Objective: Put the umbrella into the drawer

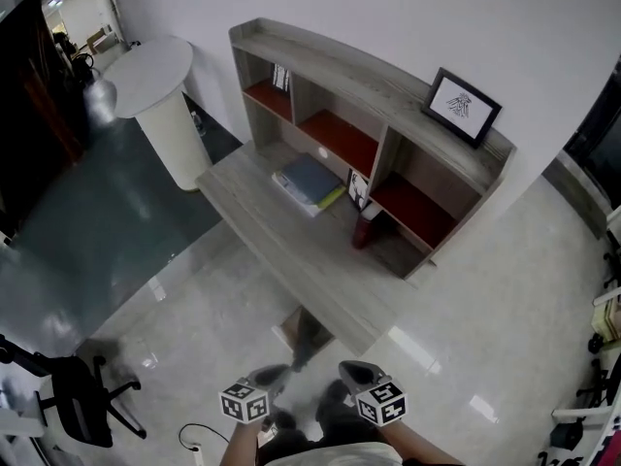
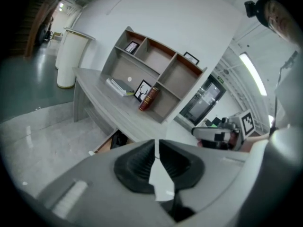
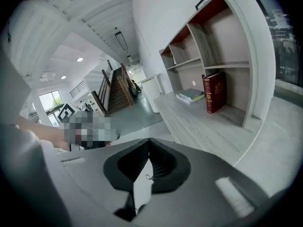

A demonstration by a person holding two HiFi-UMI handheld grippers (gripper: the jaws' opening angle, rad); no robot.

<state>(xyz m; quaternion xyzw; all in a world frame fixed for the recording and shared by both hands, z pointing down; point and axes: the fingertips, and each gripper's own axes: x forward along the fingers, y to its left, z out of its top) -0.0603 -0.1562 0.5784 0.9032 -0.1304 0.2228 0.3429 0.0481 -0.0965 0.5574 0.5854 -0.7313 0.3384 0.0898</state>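
The dark folded umbrella [image 1: 310, 336] lies in the open brown wooden drawer [image 1: 288, 336] under the grey wood-grain tabletop [image 1: 262, 226]. Nearer the camera, the left gripper [image 1: 279, 371] and right gripper [image 1: 351, 369] hang side by side above the pale glossy floor [image 1: 466, 318]. The fingers [image 2: 137, 163] of each are closed together on nothing.

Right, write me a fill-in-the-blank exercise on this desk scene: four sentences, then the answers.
1. The stack of books lies flat on the ____.
2. The book standing at the shelf unit is dark ____.
3. The round table beside the desk is ____.
4. The left gripper and the right gripper both have their jaws ____, with nothing between them.

Missing words: desk; red; white; shut.
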